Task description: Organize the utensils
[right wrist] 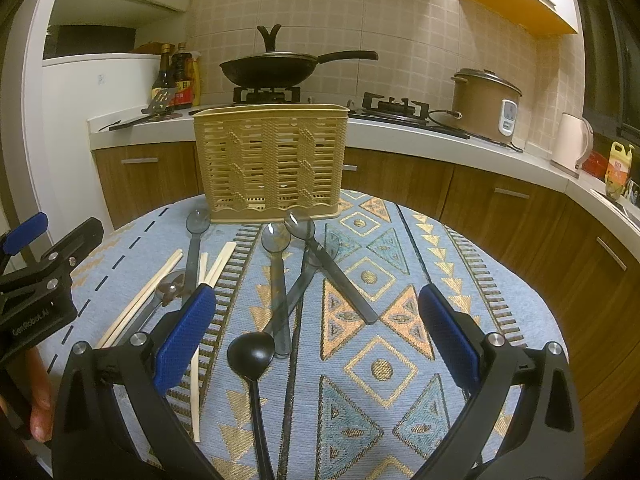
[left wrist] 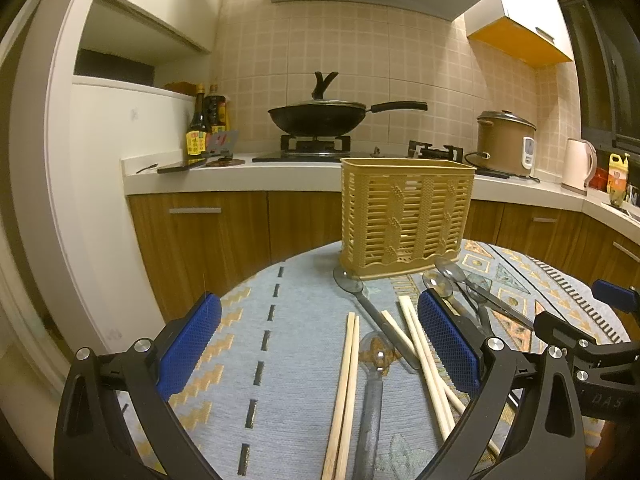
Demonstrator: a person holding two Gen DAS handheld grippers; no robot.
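Observation:
A tan slotted utensil basket (left wrist: 406,220) (right wrist: 272,164) stands upright at the table's far side. In front of it lie several translucent grey spoons (right wrist: 280,276) (left wrist: 460,280), a black spoon (right wrist: 252,356), a metal spoon (left wrist: 374,384) and wooden chopsticks (left wrist: 344,392) (right wrist: 140,300). My left gripper (left wrist: 320,340) hangs open over the chopsticks and metal spoon, holding nothing. Also open and holding nothing, my right gripper (right wrist: 316,332) hovers above the grey and black spoons. The left gripper's body (right wrist: 36,280) shows at the left edge of the right wrist view.
A patterned blue cloth (right wrist: 400,320) covers the round table. Behind it runs a counter (left wrist: 240,176) with a wok on a stove (left wrist: 320,118), sauce bottles (left wrist: 204,124), a rice cooker (right wrist: 486,104) and a kettle (right wrist: 572,144). A hand (right wrist: 40,400) shows at lower left.

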